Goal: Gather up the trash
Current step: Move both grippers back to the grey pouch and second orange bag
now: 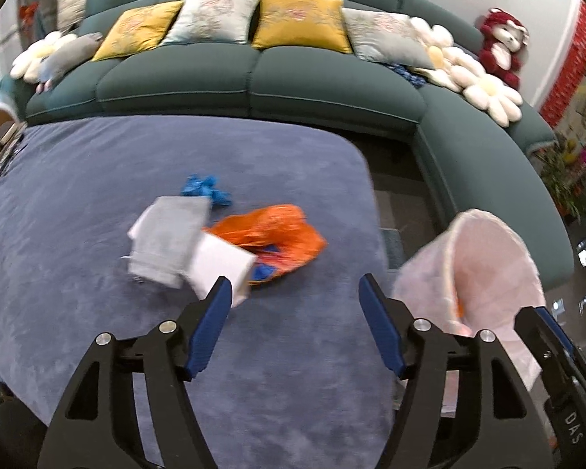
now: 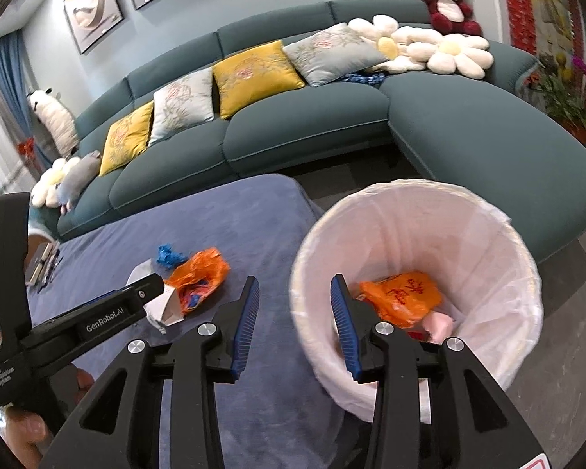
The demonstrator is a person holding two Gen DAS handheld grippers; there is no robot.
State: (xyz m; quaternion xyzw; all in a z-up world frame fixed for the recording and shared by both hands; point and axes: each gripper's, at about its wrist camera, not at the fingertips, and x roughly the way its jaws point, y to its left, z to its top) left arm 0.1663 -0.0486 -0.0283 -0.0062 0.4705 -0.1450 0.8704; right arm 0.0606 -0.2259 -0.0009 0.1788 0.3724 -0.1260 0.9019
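Left gripper (image 1: 293,293): jaws apart, nothing between them, above the blue cloth (image 1: 97,179). Right gripper (image 2: 295,297): jaws apart, empty, at the rim of the lined bin (image 2: 500,242). Bin contents: 1 orange bag (image 2: 406,297). On the cloth beyond: white carton (image 1: 218,265), grey packet (image 1: 168,234), orange wrapper (image 1: 277,234), blue scrap (image 1: 205,189). Farthest: green sofa (image 1: 293,82).

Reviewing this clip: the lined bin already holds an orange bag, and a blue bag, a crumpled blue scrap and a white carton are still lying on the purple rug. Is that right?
Not quite. The bag still on the purple rug is orange, not blue, as the right wrist view shows. The rest holds: the lined bin holds an orange bag, and the crumpled blue scrap and white carton lie on the rug.
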